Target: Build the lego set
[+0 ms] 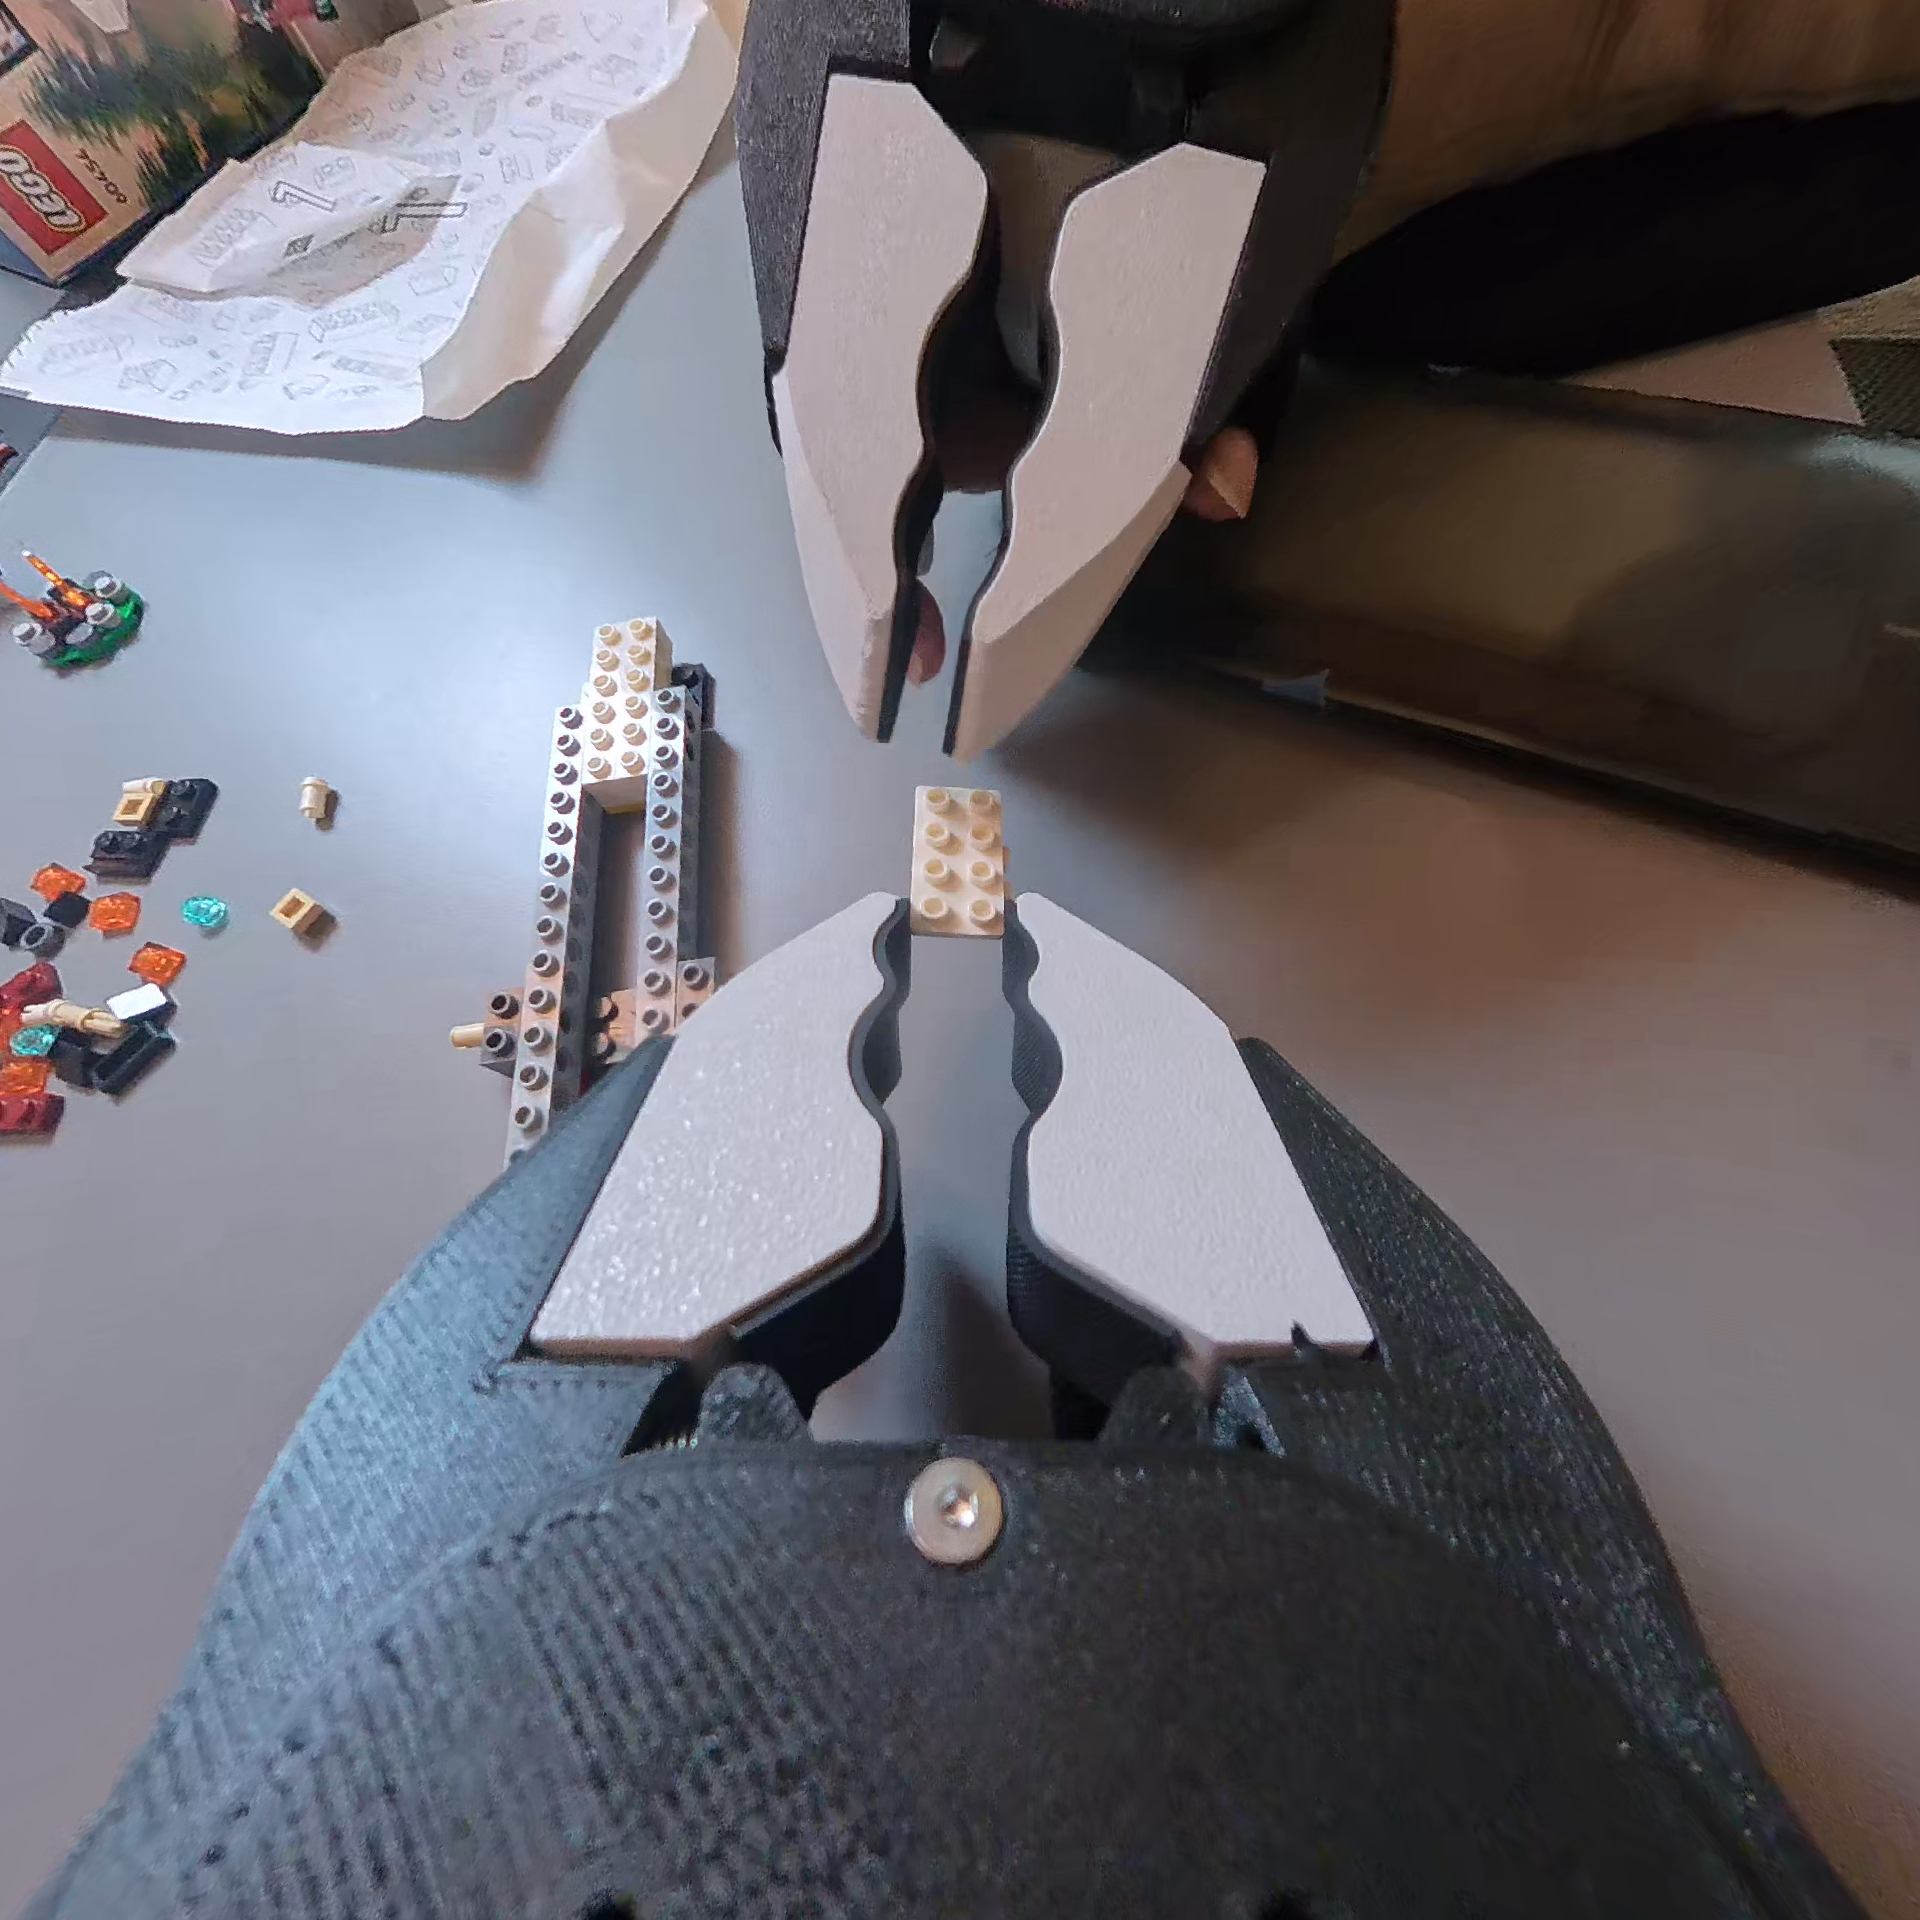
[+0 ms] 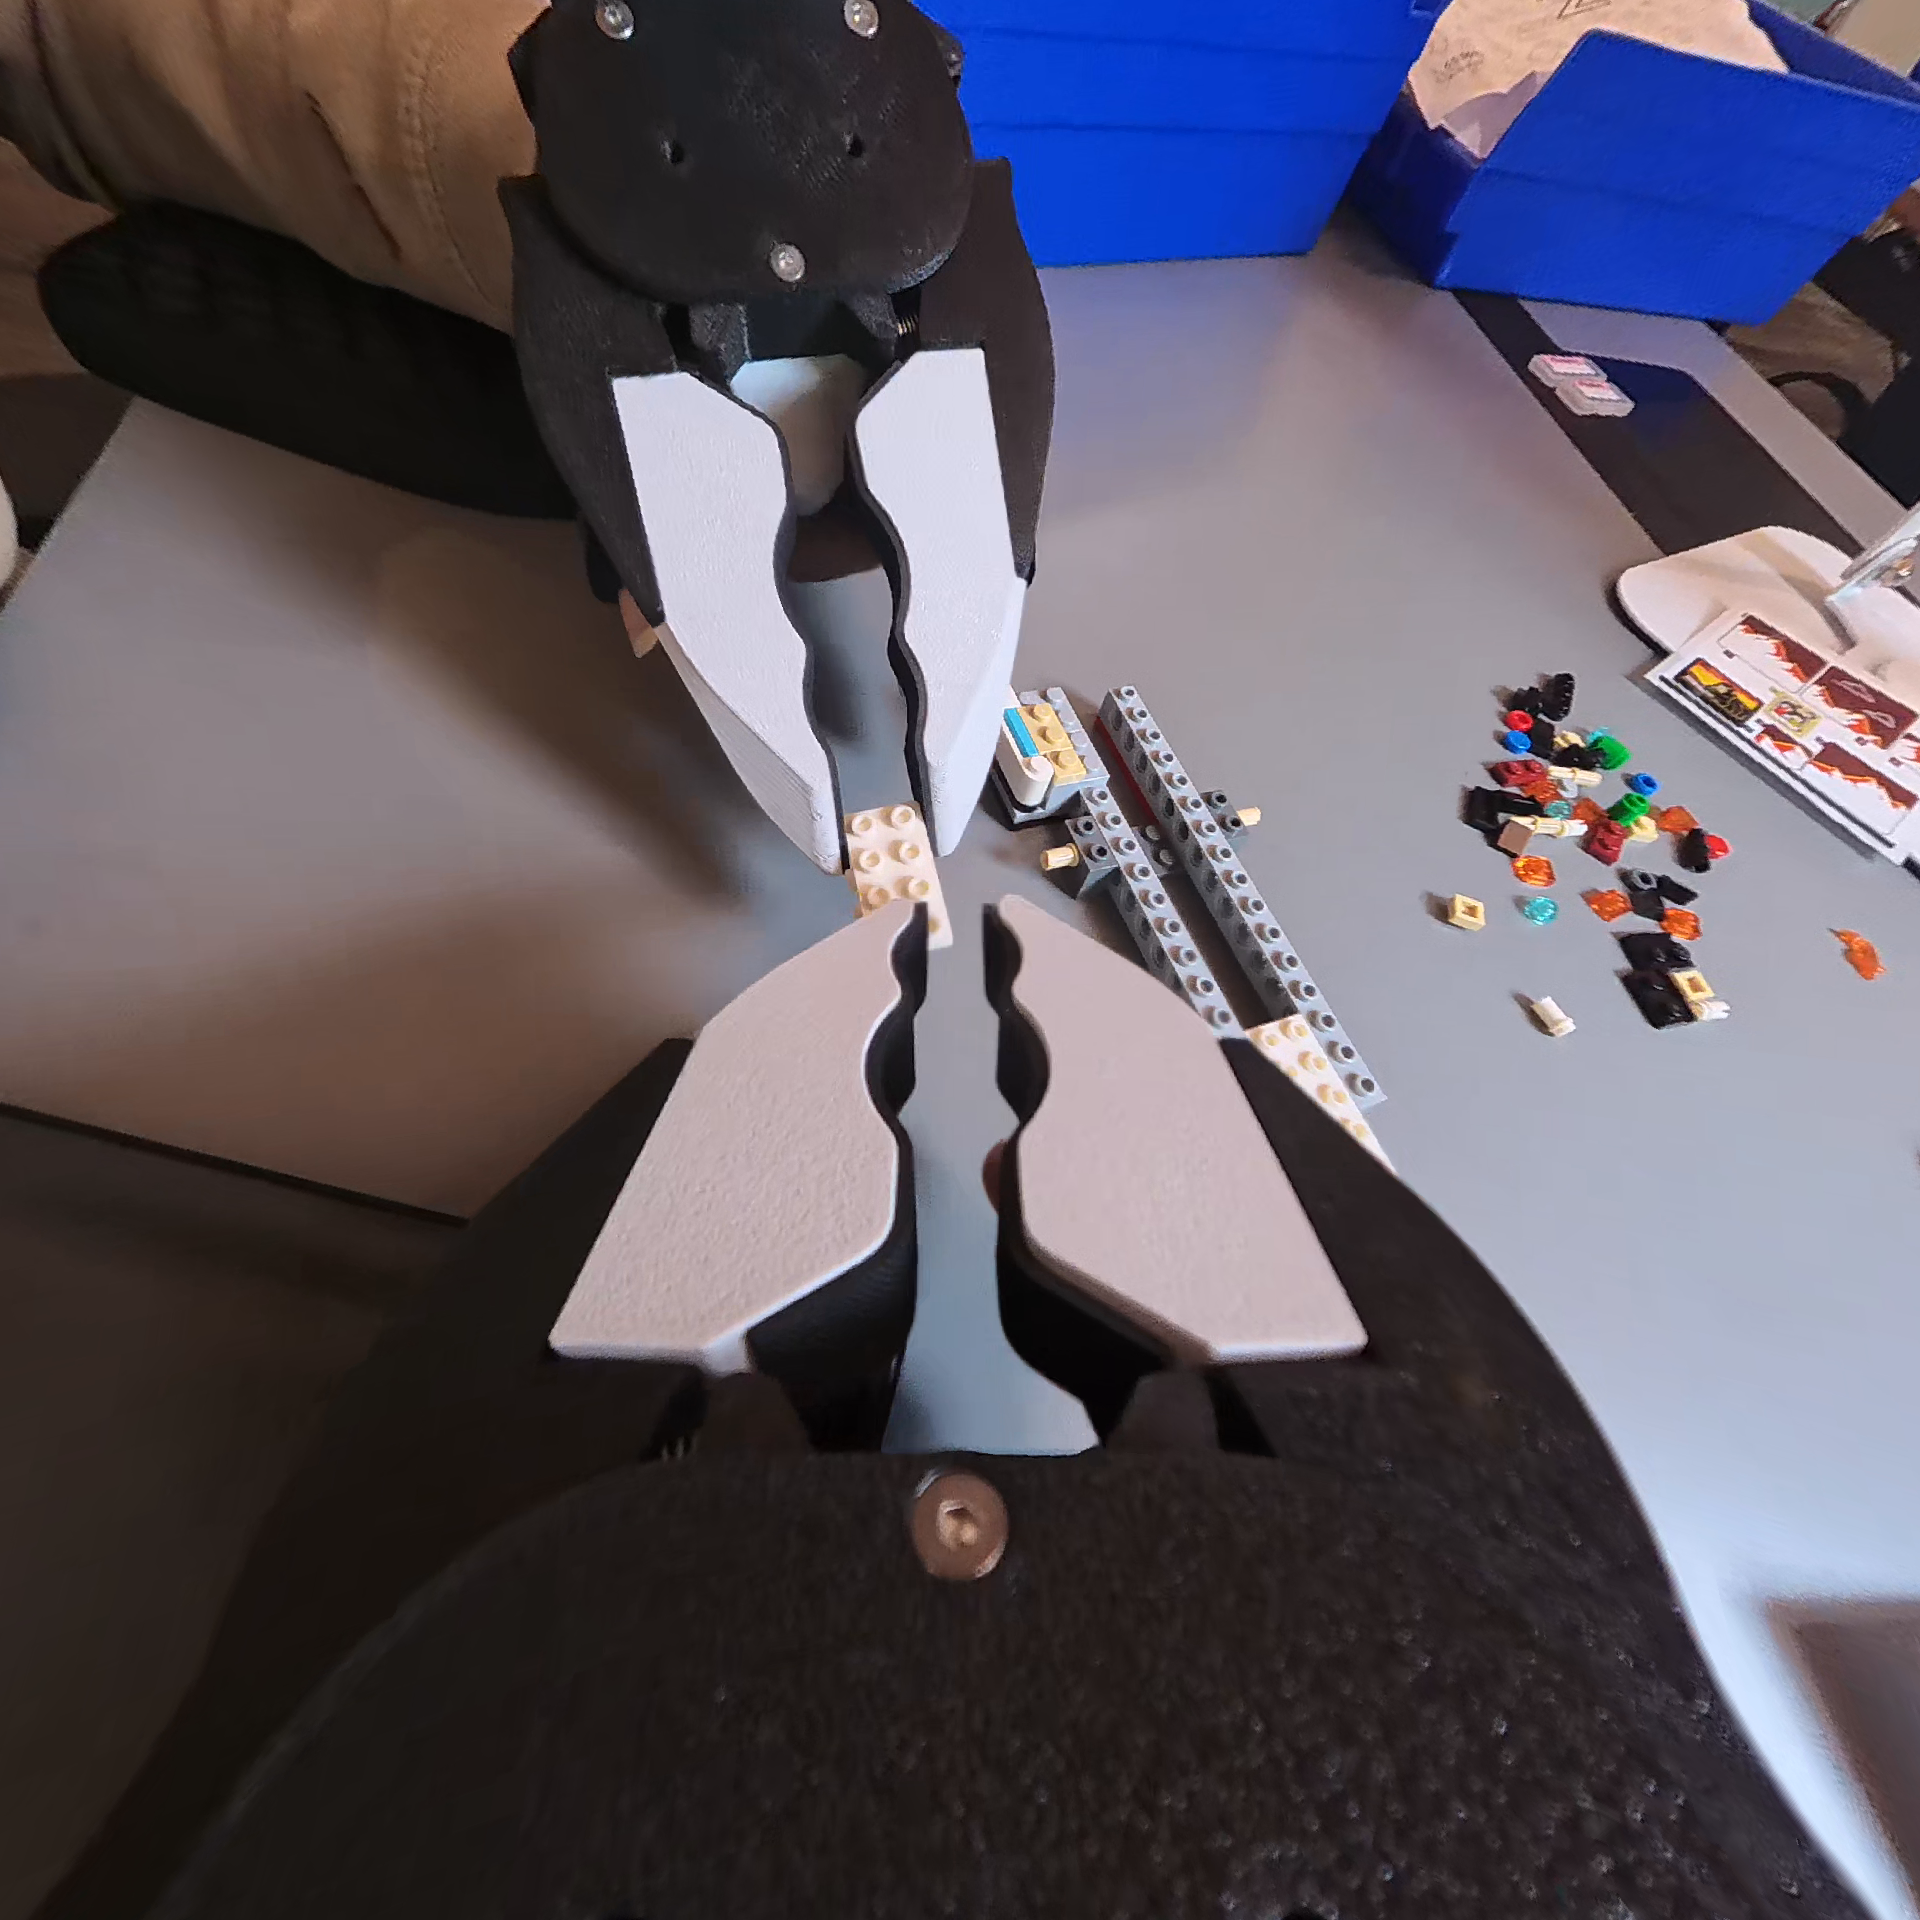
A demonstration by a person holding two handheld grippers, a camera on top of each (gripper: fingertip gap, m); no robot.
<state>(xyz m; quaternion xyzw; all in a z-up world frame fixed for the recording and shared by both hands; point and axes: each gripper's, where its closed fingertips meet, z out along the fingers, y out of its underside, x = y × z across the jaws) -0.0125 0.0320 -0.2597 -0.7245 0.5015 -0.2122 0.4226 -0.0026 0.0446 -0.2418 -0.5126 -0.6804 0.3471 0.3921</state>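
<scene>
A tan 2x4 plate (image 1: pixel 958 862) lies flat on the grey table (image 1: pixel 1351 1039), studs up. My left gripper (image 1: pixel 961 909) is closed on its near end, with the pads against both long sides. In the right wrist view the same plate (image 2: pixel 883 862) sits between the left gripper's tips (image 2: pixel 885 847). My right gripper (image 2: pixel 956 914) is open by a narrow gap and empty, its tips just over the plate's other end; it also shows in the left wrist view (image 1: pixel 916 736). A long grey beam frame (image 1: pixel 613 883) with tan plates on top lies beside the plate.
Loose small pieces (image 2: pixel 1600 821) are scattered past the frame (image 2: pixel 1195 862). A small tan and blue sub-build (image 2: pixel 1049 748) touches its end. A paper bag (image 1: pixel 395 239), a set box (image 1: pixel 62 156), blue bins (image 2: pixel 1195 125) and a sticker sheet (image 2: pixel 1808 727) ring the table. Both grippers' tips are close together, under 4 cm apart.
</scene>
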